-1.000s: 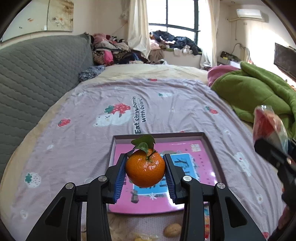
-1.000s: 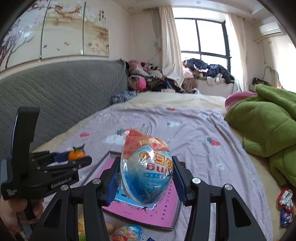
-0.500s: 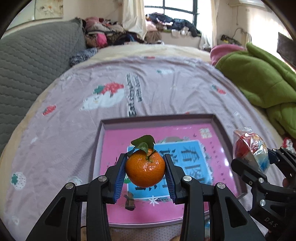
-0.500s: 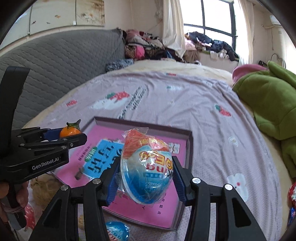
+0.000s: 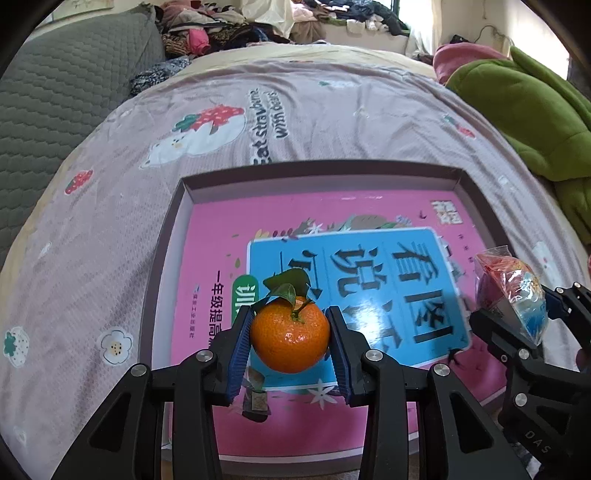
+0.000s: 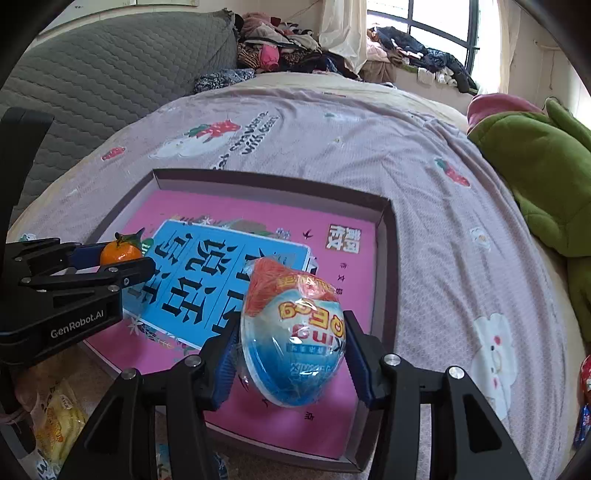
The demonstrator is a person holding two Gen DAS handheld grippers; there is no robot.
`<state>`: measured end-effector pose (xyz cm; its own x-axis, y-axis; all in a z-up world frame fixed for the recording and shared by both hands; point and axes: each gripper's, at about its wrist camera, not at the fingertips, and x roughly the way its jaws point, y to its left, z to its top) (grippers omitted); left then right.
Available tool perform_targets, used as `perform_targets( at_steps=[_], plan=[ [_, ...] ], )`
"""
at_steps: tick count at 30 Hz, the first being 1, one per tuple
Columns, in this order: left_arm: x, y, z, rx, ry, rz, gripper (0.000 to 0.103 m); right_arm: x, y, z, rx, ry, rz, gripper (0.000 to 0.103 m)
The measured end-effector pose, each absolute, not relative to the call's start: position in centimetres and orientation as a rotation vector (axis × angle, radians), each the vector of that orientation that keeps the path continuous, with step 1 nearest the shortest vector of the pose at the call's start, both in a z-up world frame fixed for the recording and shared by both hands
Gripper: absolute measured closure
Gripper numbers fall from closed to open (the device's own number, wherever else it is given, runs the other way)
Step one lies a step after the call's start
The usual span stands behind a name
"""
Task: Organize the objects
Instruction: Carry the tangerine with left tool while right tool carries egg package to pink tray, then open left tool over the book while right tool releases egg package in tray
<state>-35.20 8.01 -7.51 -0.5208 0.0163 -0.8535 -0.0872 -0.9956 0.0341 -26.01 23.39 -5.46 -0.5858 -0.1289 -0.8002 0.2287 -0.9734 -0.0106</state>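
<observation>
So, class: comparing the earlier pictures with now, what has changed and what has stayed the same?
Both grippers advanced and dipped over the pink-lined tray. The left gripper still clamps the orange; the right gripper still clamps the wrapped toy egg. Nothing was released; the tray stayed put.

Bright daylight from window (image 6: 439, 33), white glare there; edges bent round, corners black; soft shadows; picture mostly sharp
</observation>
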Motion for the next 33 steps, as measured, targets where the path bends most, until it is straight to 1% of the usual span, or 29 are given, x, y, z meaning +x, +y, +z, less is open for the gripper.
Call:
perform_targets(
  at_steps=[9, 14, 15, 16, 18, 20, 21, 23, 25, 26, 27, 28, 33],
  plan=[
    [-35.8, 7.8, -9.4, -1.570, 0.114, 2.665, 0.062, -26.5, 23.0, -7.1, 1.376, 0.179, -2.616, 0.051],
    [-36.0, 7.5, -9.4, -1.573, 0.098, 2.653, 0.060, -26.5, 23.0, -7.1, 1.383, 0.173, -2.618, 0.051],
    [-36.0, 7.5, -9.3, -1.577, 0.100, 2.649, 0.057, -26.5, 23.0, -7.1, 1.386, 0.171, -2.619, 0.051],
    [-36.0, 7.6, -9.3, -1.581, 0.101, 2.643, 0.050, -26.6, 22.9, -7.1, 1.388, 0.172, -2.618, 0.051],
    [-35.9, 7.7, -9.2, -1.581, 0.097, 2.634, 0.045, -26.6, 22.8, -7.2, 1.396, 0.182, -2.608, 0.051],
    [-35.8, 7.7, -9.0, -1.574, 0.096, 2.636, 0.044, -26.5, 22.6, -7.0, 1.392, 0.199, -2.612, 0.050],
    [-35.7, 7.6, -8.9, -1.576, 0.099, 2.644, 0.041, -26.4, 22.6, -6.9, 1.385, 0.192, -2.611, 0.049],
    [-35.6, 7.4, -8.6, -1.569, 0.082, 2.647, 0.039, -26.4, 22.8, -6.6, 1.374, 0.156, -2.601, 0.042],
    [-35.5, 7.0, -8.3, -1.566, 0.053, 2.652, 0.038, -26.3, 22.8, -6.1, 1.350, 0.128, -2.604, 0.039],
    [-35.4, 6.7, -8.0, -1.563, 0.033, 2.659, 0.036, -26.2, 22.9, -5.8, 1.334, 0.122, -2.610, 0.038],
    [-35.3, 6.4, -7.8, -1.559, 0.015, 2.668, 0.030, -26.2, 22.9, -5.5, 1.322, 0.120, -2.616, 0.038],
    [-35.2, 6.1, -7.4, -1.550, -0.005, 2.684, 0.029, -26.1, 23.0, -5.1, 1.313, 0.119, -2.622, 0.038],
    [-34.1, 5.4, -5.8, -1.512, -0.018, 2.730, 0.029, -25.4, 23.1, -3.3, 1.254, 0.088, -2.641, 0.038]
  ],
)
